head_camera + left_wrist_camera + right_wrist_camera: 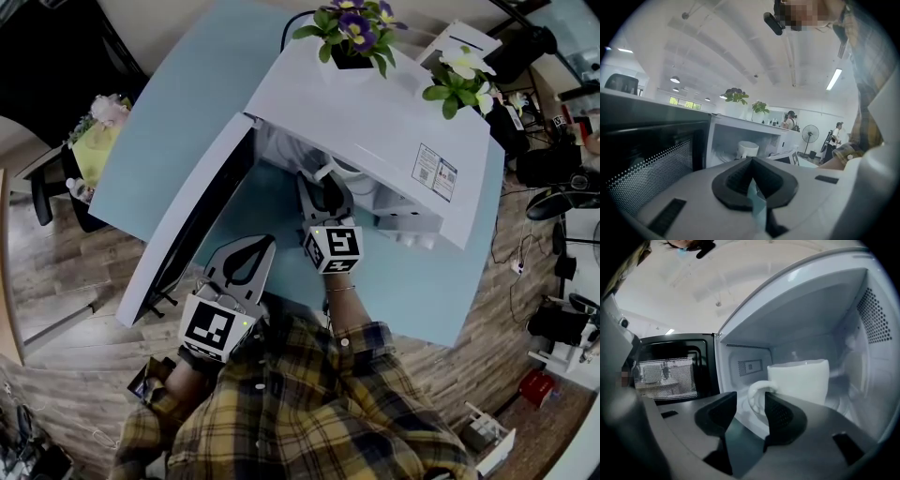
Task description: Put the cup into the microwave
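Observation:
A white cup (801, 380) stands upright inside the open white microwave (375, 103), with its handle turned toward the opening. My right gripper (752, 408) is at the mouth of the oven and is open; the cup's handle shows between the tips, and the left pad stands apart from it. From above, that gripper (323, 187) reaches into the cavity beside the cup (352, 173). My left gripper (267, 242) hangs back near the swung-open door (197, 234), its tips together and nothing in them. In the left gripper view the cup (747, 149) is seen far off in the cavity.
The microwave sits on a teal table (169, 112) with its door (670, 371) open to the left. Two potted plants (352, 28) (459, 75) stand on its top. Cables and equipment crowd the floor at the right (553, 187). People and a fan (809, 136) are far behind.

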The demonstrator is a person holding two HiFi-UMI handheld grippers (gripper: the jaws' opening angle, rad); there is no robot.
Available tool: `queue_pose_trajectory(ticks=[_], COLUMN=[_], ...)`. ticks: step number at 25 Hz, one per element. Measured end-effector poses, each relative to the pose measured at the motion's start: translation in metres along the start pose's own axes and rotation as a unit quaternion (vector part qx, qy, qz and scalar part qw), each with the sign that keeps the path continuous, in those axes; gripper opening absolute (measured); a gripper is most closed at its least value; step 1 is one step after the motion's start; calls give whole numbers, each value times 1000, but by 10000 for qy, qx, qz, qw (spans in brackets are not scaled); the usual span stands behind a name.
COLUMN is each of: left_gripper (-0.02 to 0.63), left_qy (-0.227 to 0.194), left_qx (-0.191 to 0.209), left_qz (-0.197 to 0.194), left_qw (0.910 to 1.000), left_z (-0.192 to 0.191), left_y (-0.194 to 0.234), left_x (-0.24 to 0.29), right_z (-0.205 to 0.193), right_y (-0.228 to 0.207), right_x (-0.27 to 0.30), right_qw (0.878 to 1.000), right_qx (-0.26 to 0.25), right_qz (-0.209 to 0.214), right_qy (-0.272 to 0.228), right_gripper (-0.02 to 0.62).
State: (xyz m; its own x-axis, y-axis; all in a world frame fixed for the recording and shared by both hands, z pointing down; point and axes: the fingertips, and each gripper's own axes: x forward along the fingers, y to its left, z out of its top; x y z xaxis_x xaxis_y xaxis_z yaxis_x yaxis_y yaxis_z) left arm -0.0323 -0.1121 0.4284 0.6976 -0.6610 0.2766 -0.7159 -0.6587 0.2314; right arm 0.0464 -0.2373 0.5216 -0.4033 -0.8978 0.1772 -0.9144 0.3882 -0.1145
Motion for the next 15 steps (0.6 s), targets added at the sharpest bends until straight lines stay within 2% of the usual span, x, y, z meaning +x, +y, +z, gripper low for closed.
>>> queue_pose_trajectory(ticks=[15], left_gripper=[-9], left_qy=[-145], left_qx=[43], left_qz=[179], left_qw=[9997], left_z=[5], left_y=[12], left_x=[-2], right_z=[1], right_y=[-4], right_x=[-18], right_qw=[10000], right_qx=[62], right_qz=[-31], right_qy=[58], right_gripper=[179])
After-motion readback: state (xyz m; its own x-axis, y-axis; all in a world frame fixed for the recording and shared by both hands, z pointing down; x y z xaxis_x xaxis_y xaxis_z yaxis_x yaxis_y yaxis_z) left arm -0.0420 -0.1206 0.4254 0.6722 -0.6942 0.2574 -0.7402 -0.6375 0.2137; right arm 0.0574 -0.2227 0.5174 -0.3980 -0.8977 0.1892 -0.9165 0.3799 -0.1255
